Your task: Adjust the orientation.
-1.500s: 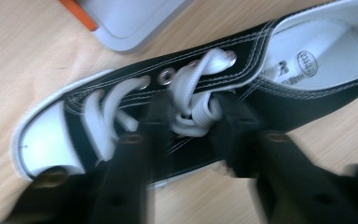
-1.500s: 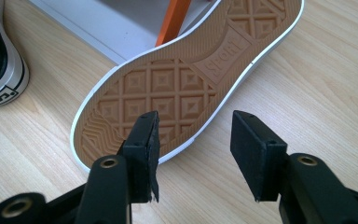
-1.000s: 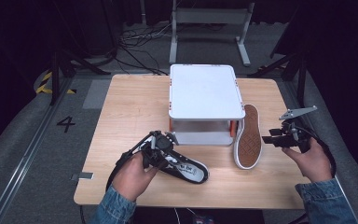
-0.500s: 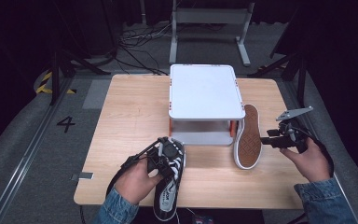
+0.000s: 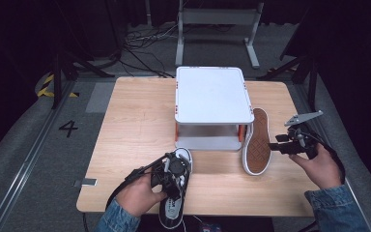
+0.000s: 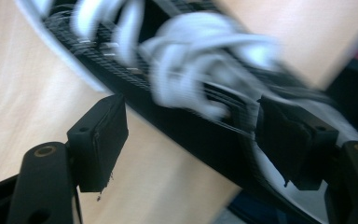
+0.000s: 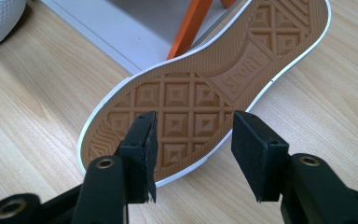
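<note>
The fingers [image 6: 103, 140] of the left gripper [image 5: 170, 170] are spread wide, having just been opening. Between them a black sneaker [image 5: 175, 193] with white laces is seen, but the pads do not press on it: in the left gripper view a gap shows beside the one pad, and the other stands just at the shoe's side; whether that one touches cannot be told, as the picture is blurred.

The fingers [image 7: 256, 149] of the right gripper [image 5: 284, 145] are also held apart, with nothing between them. They are pointed at the second sneaker [image 5: 257, 142], just short of its heel end.

The white rack [image 5: 212, 96], a low stand with orange legs, is taken as the landmark. Its top is bare, and its lower shelf is seen with nothing on it.

The black sneaker lies on the worktop [image 5: 130, 125] in front of the rack's near-left corner, toe toward the rack and heel over the worktop's near edge. Its white toe cap and white sole rim are seen.

The second sneaker is propped on its side against the rack's right side, its brown diamond-patterned sole, edged in white, turned toward the right gripper.
</note>
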Motion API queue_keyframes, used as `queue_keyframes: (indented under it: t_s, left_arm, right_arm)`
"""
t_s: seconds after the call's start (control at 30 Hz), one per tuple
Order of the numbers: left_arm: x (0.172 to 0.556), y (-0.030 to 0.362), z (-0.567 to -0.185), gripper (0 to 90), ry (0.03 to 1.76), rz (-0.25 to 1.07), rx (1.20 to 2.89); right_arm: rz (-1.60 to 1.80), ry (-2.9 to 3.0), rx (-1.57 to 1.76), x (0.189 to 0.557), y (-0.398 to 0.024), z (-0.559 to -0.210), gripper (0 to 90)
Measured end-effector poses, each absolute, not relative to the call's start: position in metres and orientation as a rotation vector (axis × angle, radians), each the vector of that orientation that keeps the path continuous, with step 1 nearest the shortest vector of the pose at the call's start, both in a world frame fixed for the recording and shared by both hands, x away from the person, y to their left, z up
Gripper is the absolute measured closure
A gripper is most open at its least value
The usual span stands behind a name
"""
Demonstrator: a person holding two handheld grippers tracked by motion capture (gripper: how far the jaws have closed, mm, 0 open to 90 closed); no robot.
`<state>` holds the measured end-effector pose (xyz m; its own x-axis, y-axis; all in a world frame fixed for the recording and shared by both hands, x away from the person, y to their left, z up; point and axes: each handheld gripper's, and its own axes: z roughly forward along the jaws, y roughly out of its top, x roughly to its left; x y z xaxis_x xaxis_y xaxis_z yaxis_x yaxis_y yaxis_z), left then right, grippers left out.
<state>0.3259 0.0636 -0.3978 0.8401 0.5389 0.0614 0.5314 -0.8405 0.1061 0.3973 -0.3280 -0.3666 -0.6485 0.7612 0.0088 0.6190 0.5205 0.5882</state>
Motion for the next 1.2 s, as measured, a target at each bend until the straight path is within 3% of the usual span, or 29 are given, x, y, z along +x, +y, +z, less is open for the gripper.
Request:
queue_keyframes:
  t_s: [0.2,0.23,0.27,0.33,0.47,0.5,1.2]
  left_arm:
    - [0.337,0.058,-0.403,23.3,0.789,0.237,2.847]
    - [0.339,0.057,-0.404,28.2,0.798,0.245,2.845]
    - [0.342,0.058,-0.406,39.1,0.795,0.201,2.828]
    - [0.344,0.06,-0.407,45.5,0.786,0.17,2.818]
    - [0.345,0.064,-0.4,70.1,0.824,0.154,2.79]
    - [0.345,0.064,-0.398,72.2,0.822,0.16,2.797]
    - [0.365,0.103,-0.337,75.3,0.955,0.271,2.658]
  right_arm:
    - [0.82,2.511,1.172,0.396,-0.33,-0.368,51.1]
    - [0.812,2.513,1.171,0.395,-0.33,-0.368,51.1]
    - [0.813,2.513,1.172,0.395,-0.33,-0.369,51.1]
    - [0.811,2.51,1.176,0.393,-0.332,-0.368,51.1]
    - [0.824,2.488,1.193,0.389,-0.338,-0.366,51.2]
    - [0.823,2.486,1.197,0.388,-0.339,-0.366,51.2]
    - [0.837,2.451,1.215,0.384,-0.348,-0.366,51.4]
